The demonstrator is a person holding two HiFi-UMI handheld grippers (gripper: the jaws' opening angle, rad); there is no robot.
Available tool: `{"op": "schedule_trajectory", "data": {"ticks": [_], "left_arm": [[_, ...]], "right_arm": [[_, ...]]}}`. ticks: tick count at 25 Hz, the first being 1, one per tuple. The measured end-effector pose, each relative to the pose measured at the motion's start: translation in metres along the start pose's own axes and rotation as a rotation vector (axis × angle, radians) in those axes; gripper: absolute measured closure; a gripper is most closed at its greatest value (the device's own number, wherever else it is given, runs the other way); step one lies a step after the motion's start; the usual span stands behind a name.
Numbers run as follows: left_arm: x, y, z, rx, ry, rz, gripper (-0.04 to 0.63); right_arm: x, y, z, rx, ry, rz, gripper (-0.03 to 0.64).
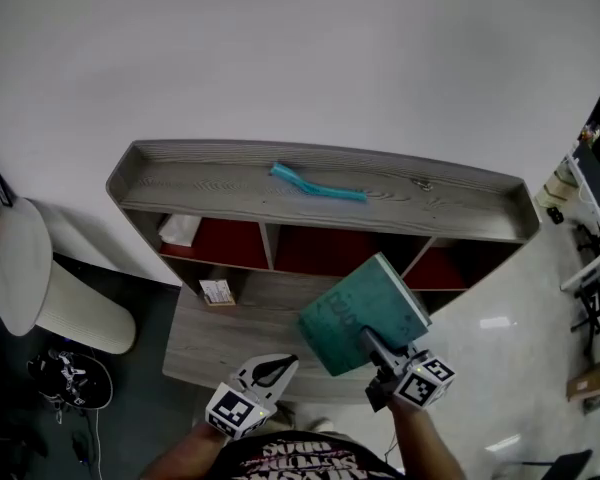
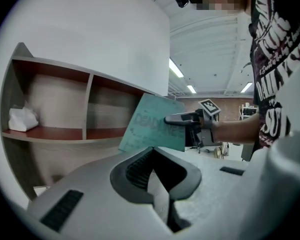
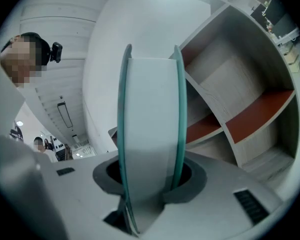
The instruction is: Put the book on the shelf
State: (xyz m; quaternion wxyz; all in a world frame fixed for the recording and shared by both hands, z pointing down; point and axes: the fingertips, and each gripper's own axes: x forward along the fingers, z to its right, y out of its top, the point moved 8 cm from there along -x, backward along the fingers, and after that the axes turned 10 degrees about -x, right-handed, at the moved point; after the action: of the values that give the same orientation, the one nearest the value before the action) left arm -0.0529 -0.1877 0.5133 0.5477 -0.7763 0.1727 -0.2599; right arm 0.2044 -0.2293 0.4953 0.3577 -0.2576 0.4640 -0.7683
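A teal hardcover book (image 1: 363,313) hangs tilted in front of the shelf's (image 1: 320,203) middle compartments, and my right gripper (image 1: 372,342) is shut on its near lower corner. In the right gripper view the book's pale page edge (image 3: 150,129) stands upright between the jaws of my right gripper (image 3: 151,191). My left gripper (image 1: 283,367) is shut and empty, low and to the left of the book. The left gripper view shows my left gripper (image 2: 154,158) with its jaws together, and beyond it the book (image 2: 152,126) and the shelf (image 2: 65,133).
A teal strip (image 1: 316,183) lies on the shelf's top. A white crumpled thing (image 1: 180,230) sits in the left red compartment, a small card (image 1: 217,291) on the lower board. A white bin (image 1: 75,313) and dark shoes (image 1: 72,380) are at the left on the floor.
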Motion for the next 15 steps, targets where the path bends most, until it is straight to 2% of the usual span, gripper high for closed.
{"op": "schedule_trajectory", "data": {"ticks": [10,15], "left_arm": [[0.042,0.004,-0.004,0.033,-0.215,-0.088,0.591],[0.064,0.006,-0.007,0.064,-0.283,-0.139,0.591]], "right_arm": [[0.042,0.011,0.021,0.060,-0.120,0.067,0.457],[0.061,0.019,0.025,0.117,-0.118,0.124,0.456]]}}
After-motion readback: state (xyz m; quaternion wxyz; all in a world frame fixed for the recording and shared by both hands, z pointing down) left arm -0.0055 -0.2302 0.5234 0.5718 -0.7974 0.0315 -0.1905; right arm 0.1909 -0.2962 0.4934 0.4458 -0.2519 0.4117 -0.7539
